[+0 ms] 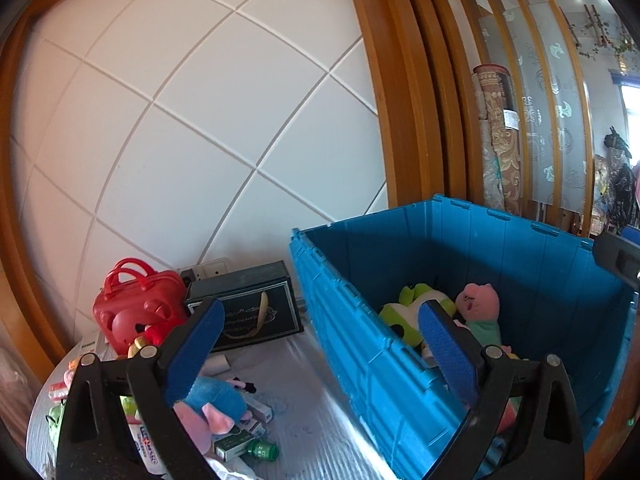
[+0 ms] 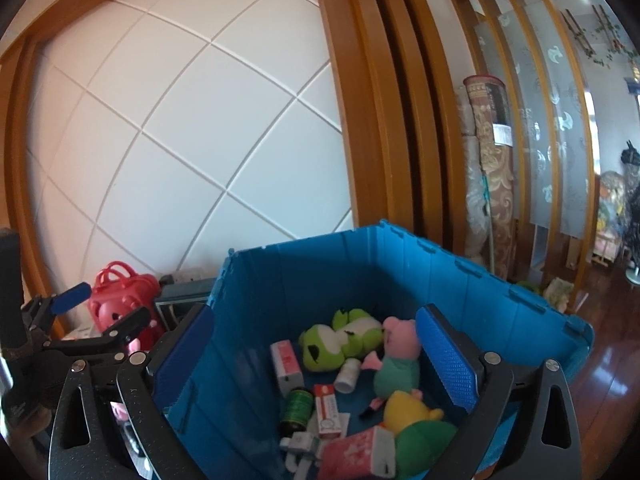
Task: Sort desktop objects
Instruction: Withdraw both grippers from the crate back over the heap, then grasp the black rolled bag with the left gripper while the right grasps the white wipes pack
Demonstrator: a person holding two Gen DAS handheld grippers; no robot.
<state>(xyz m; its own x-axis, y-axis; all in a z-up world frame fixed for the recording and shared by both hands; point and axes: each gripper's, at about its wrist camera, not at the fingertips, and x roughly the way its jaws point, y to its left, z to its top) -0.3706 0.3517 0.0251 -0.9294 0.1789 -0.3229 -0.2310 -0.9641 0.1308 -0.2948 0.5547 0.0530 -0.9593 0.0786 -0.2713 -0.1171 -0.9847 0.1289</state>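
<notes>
Both my left gripper [image 1: 320, 320] and right gripper [image 2: 316, 334] gaped wide and empty, the blue crate [image 2: 440, 272] of plush toys just ahead

Left claw [image 1: 320, 344], right claw [image 2: 316, 354]: black frames, blue textured pads [image 2: 448, 360], silver pivot screws.

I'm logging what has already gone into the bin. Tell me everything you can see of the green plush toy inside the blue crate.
The green plush toy is soft, bright lime fabric with a white belly and face patch and dark eye markings. It lies on its side on the floor of the blue crate, near the back wall. The pink pig plush lies against its right side, a small white bottle sits just below it, and a pink-and-white box lies close on its left. Neither gripper touches it.
</notes>
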